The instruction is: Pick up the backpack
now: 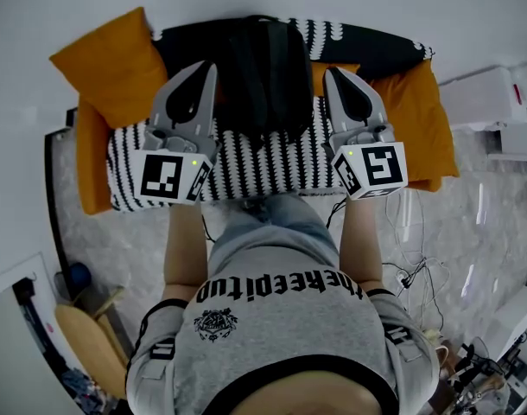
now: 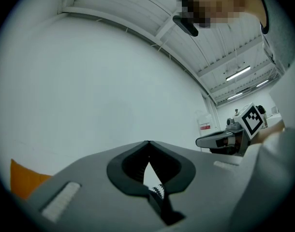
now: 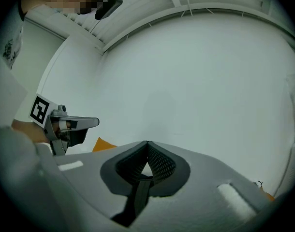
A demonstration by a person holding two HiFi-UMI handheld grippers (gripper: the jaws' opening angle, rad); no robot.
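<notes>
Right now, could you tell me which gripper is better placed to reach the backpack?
Probably left: the left gripper already overlaps the backpack at its edge, while orange cushion shows between it and the right gripper. Both grippers' jaws are shut.

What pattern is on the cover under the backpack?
Black-and-white stripes; the cover shows best in the head view, beneath the black backpack.

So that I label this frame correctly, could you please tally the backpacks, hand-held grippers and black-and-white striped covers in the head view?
backpack: 1
hand-held grippers: 2 (left hand-held gripper, right hand-held gripper)
black-and-white striped cover: 1
Total: 4
</notes>
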